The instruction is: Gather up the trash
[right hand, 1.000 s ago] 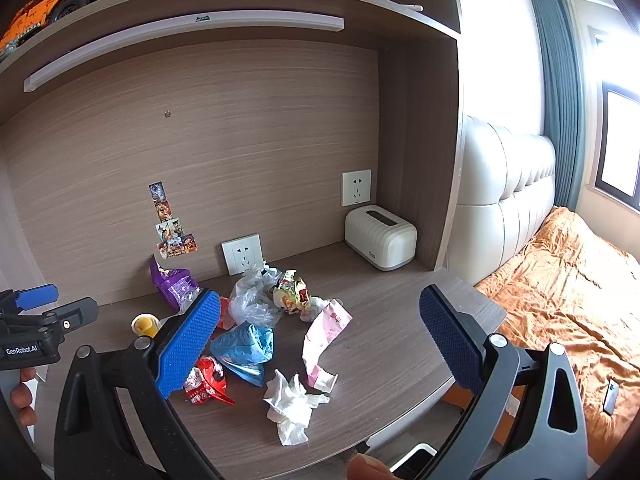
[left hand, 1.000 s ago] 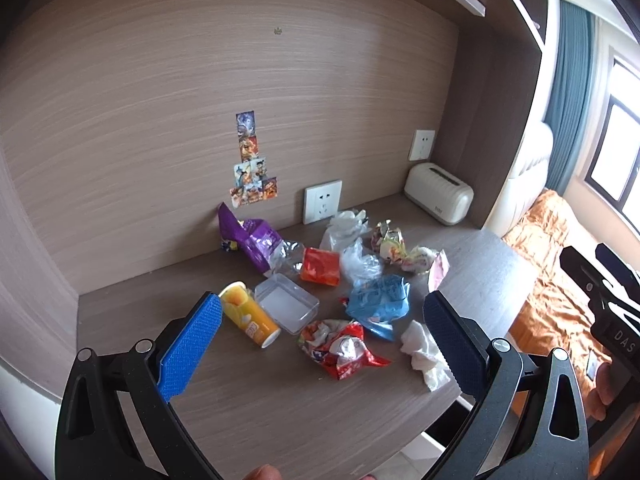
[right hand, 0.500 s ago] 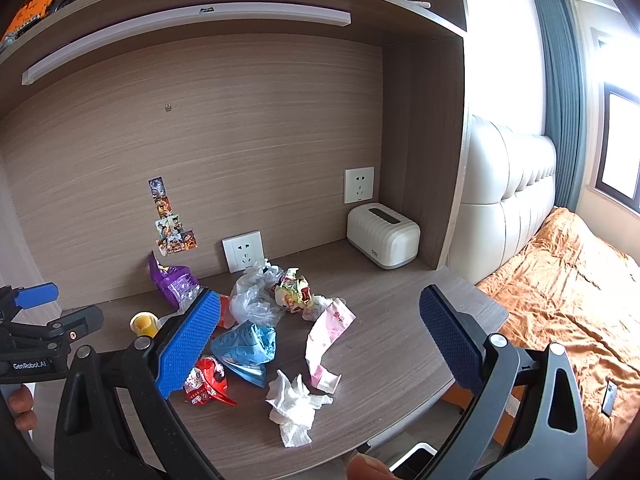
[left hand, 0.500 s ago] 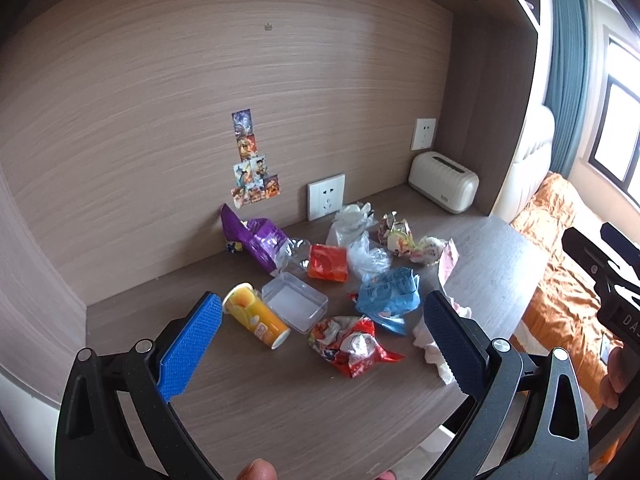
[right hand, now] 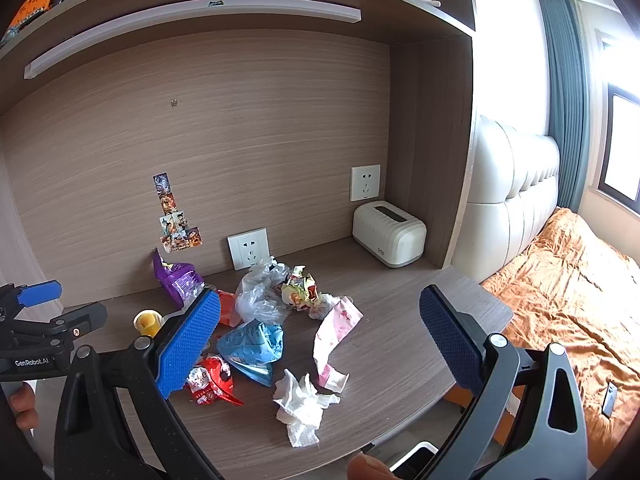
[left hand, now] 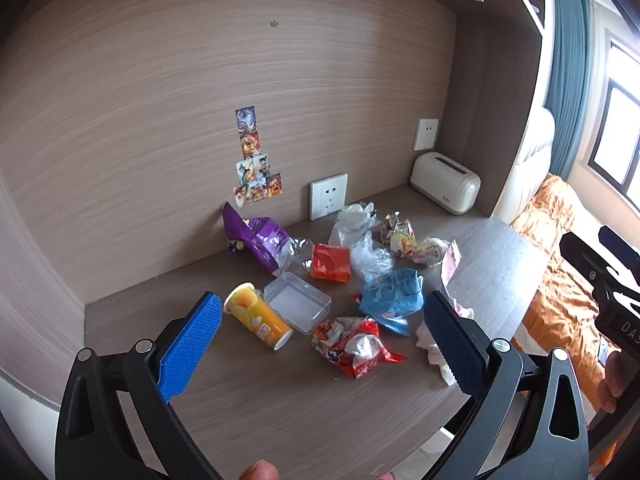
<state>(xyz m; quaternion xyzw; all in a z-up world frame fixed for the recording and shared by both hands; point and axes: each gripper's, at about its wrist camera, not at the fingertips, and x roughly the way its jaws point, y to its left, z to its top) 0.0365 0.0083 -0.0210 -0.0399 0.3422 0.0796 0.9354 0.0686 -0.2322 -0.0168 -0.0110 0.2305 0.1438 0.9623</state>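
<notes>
The left gripper (left hand: 320, 340) had edged nearer the trash; both grippers stayed spread apart, empty. Litter lay heaped mid-worktop (left hand: 280, 408). The right gripper (right hand: 320, 340) would do best pinching the near tissue (right hand: 302, 406) by its bulk.

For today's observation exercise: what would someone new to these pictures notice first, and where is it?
First, the litter heaped mid-desk: a red snack wrapper and yellow chip tube nearest the front, a blue plastic bag behind them, a crumpled white tissue by the front edge. Both the left gripper and right gripper are open and empty.
</notes>
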